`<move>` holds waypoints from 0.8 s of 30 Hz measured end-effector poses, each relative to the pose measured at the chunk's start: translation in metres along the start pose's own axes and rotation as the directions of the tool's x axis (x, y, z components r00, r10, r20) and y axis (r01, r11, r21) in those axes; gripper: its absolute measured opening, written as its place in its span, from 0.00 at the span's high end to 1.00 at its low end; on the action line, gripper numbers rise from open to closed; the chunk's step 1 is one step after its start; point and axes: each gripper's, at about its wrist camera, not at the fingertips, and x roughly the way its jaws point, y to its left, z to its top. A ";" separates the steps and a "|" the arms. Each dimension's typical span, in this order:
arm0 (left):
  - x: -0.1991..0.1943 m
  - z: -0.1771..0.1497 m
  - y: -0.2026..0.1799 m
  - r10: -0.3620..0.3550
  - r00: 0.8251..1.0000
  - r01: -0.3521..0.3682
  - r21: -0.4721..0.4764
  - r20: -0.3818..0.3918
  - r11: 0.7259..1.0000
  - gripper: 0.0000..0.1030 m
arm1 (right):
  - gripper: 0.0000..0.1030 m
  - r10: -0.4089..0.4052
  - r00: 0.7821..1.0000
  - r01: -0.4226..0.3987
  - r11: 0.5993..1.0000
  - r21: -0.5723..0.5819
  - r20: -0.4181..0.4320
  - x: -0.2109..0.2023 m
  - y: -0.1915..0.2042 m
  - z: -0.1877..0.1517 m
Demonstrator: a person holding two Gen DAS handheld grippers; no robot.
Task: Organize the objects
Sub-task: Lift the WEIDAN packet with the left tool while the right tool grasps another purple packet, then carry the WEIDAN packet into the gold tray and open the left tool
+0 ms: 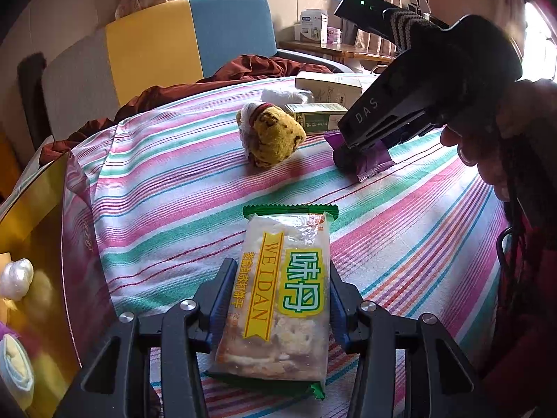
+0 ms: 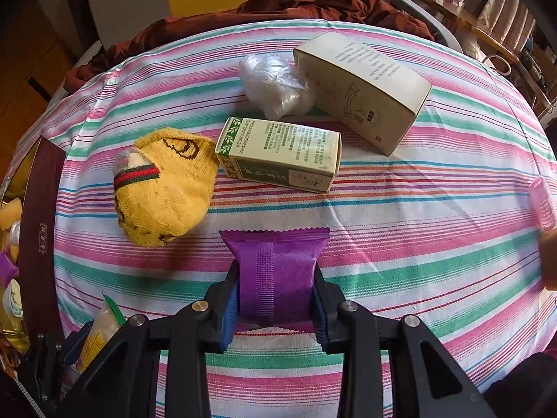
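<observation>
Purple foil is what's clamped in the right gripper (image 2: 276, 291): a small purple packet (image 2: 278, 271), pinched at both sides just over the striped tablecloth (image 2: 417, 244). A cracker pack (image 1: 278, 299) with green ends is gripped the same way by the left gripper (image 1: 278, 299), low over the cloth near the table's left edge. At that edge a gold-lined box (image 1: 31, 216) is seen open, with a pearly white bundle (image 1: 15, 278) and a pale rolled cloth (image 1: 15, 365) inside; whatever else is in it can't be made out. Further back on the cloth, a yellow sock (image 2: 163, 188) is lying just beside a green carton (image 2: 278, 156), and a clear plastic bag (image 2: 275, 87) is tucked against a bigger beige carton (image 2: 362, 90). A pink roller (image 2: 541, 202) is spotted at the right edge.
</observation>
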 end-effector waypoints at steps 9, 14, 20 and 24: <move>-0.002 0.001 0.001 -0.001 1.000 0.000 -0.028 -0.014 1.000 0.54 | 0.66 -0.025 1.000 0.025 0.999 -0.029 0.009 0.003 0.007 -0.001; -0.004 0.001 0.000 0.011 0.999 -0.012 -0.030 -0.032 0.999 0.54 | 0.66 -0.039 0.999 0.039 0.998 -0.048 0.016 0.004 0.008 -0.001; -0.011 0.000 -0.002 0.029 0.998 -0.031 -0.041 -0.057 0.999 0.55 | 0.66 -0.052 0.998 0.054 0.997 -0.063 0.023 0.016 0.029 0.005; -0.025 0.004 -0.003 0.031 0.999 -0.033 -0.039 -0.033 0.999 0.55 | 0.66 -0.058 0.998 0.060 0.996 -0.070 0.026 0.017 0.031 0.003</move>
